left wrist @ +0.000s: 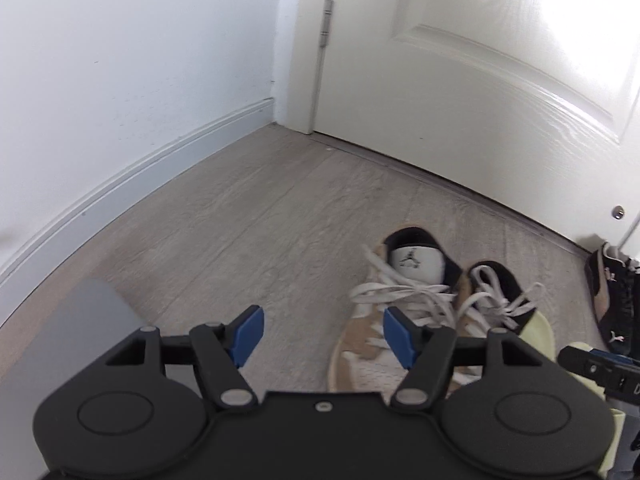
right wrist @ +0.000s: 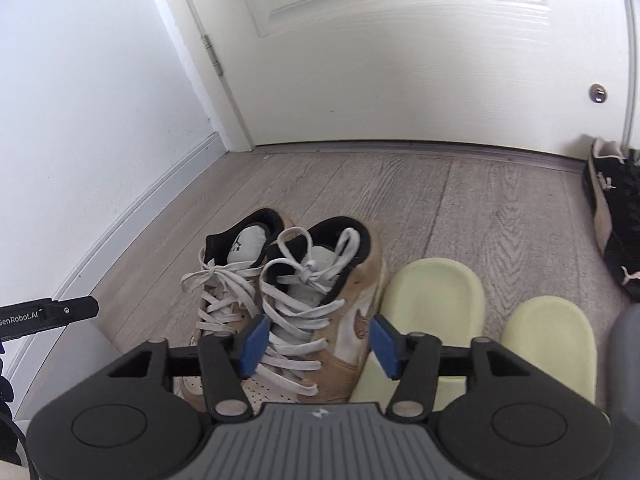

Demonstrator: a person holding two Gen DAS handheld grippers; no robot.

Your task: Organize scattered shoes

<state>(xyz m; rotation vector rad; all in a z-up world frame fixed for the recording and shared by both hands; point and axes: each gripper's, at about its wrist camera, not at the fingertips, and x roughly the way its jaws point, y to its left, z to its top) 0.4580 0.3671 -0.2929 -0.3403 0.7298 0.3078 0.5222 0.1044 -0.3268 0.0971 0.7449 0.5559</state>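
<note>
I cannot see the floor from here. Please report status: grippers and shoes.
Left gripper open, empty. Right gripper open over tan sneakers. Yellow slides beside them. Black shoe apart, near door.

At the left edge of the right wrist view, a black bar (right wrist: 48, 314) carries white lettering that reads "enRobot.AI", its first letter cut off. The white tongue of the left tan sneaker (left wrist: 416, 262) bears a small Jumpman figure. The black shoe (right wrist: 616, 216) at far right shows a leaping-cat logo; no other wording is legible.

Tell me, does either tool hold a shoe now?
No. The left tool is open over bare floor; the right tool is open around the tan sneaker, not closed.
</note>
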